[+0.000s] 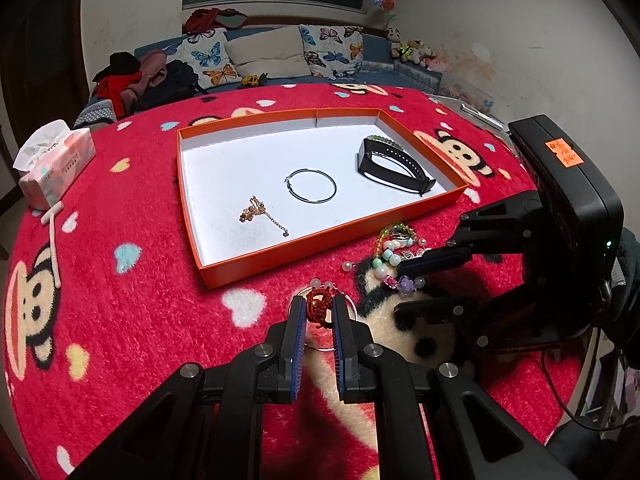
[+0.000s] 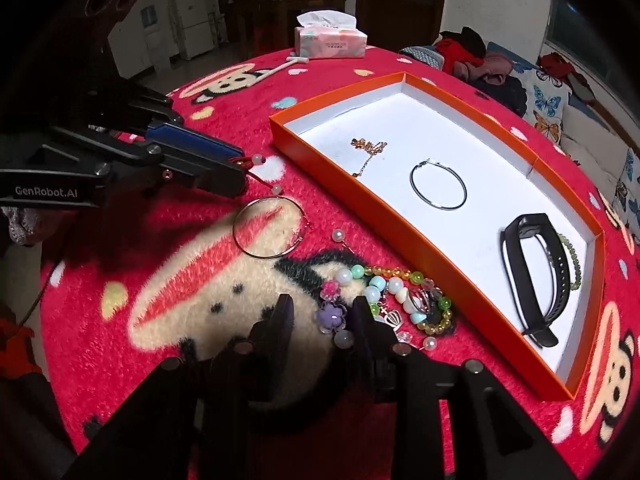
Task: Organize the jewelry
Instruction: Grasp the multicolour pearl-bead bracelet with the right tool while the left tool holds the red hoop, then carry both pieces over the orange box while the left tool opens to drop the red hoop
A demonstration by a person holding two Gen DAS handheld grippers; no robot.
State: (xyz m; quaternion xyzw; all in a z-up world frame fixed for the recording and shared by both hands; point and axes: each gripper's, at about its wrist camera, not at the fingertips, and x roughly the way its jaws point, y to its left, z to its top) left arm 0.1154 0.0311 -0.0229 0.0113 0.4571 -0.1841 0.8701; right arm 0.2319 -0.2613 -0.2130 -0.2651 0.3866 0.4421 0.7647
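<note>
An orange tray (image 1: 260,268) (image 2: 432,224) with a white floor holds a gold chain (image 1: 262,216) (image 2: 368,150), a thin hoop (image 1: 312,185) (image 2: 438,186), a black band (image 1: 394,168) (image 2: 536,276) and a green bead bracelet (image 2: 574,260). My left gripper (image 1: 320,312) (image 2: 240,178) is shut on a red knotted cord bracelet (image 1: 318,306) with pale beads (image 2: 258,160), just above the cloth. A gold hoop (image 2: 268,228) lies under it. My right gripper (image 2: 322,310) (image 1: 400,290) is open around the purple flower end of a colourful bead pile (image 2: 400,292) (image 1: 396,252).
The table wears a red fleece cloth with monkey faces (image 1: 36,292). A tissue pack (image 1: 56,160) (image 2: 330,38) and a white stick (image 1: 54,240) lie at the far side. A sofa with butterfly cushions (image 1: 264,54) stands behind the table.
</note>
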